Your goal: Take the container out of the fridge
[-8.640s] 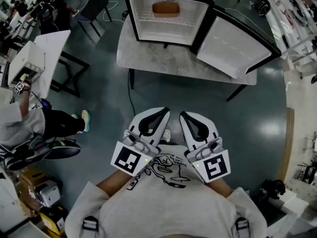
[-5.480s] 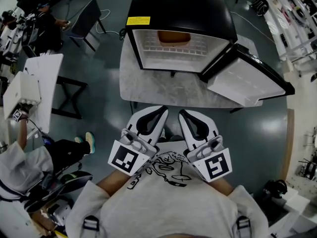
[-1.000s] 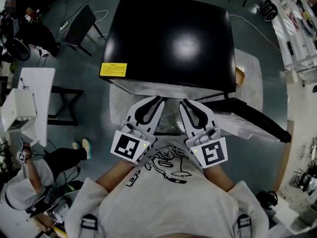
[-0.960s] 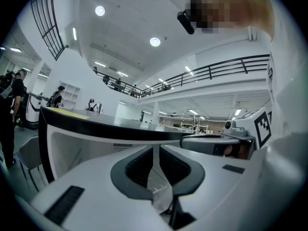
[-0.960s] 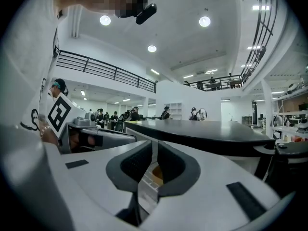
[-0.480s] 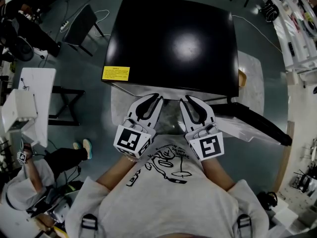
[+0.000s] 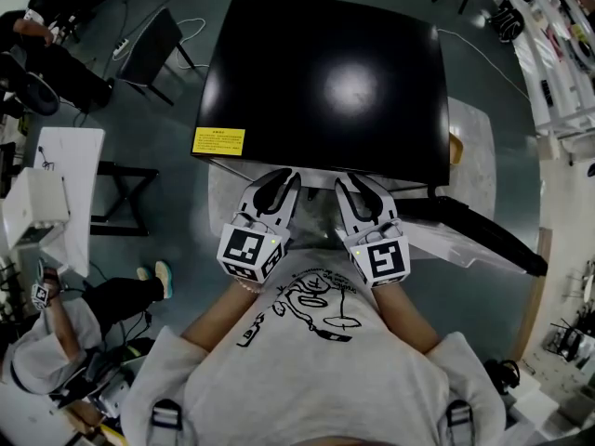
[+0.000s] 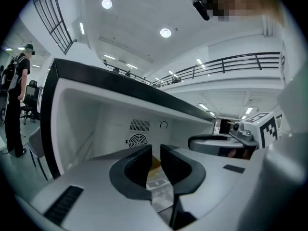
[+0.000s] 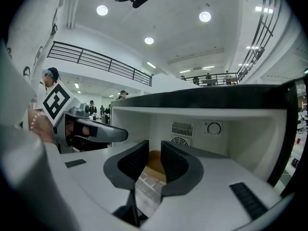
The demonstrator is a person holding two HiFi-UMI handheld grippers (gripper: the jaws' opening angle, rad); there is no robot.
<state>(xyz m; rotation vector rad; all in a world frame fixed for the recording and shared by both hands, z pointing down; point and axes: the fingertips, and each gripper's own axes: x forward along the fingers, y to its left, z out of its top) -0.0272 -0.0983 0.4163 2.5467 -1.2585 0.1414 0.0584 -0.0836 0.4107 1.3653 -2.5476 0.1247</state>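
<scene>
The black fridge (image 7: 325, 77) stands open on a marble table (image 7: 223, 189). In the head view its top hides the inside. An orange-brown container (image 9: 154, 161) sits deep on the white wire shelf, below the rear fan grille; it also shows as an orange sliver (image 8: 155, 163) in the left gripper view. My left gripper (image 7: 277, 182) and right gripper (image 7: 359, 186) hover side by side at the fridge mouth, pointing in. Both sets of jaws have just been opening, leaving a narrow gap with nothing between them. The container lies well beyond both pairs of fingertips.
The fridge door (image 7: 474, 235) hangs open to the right. A yellow label (image 7: 219, 141) marks the fridge's front left corner. A chair (image 7: 153, 40) and a white desk (image 7: 56, 193) stand at the left, with seated people nearby.
I have walked up to the fridge. Over the last second both grippers sank and moved forward to the fridge's opening, and their jaws parted a little.
</scene>
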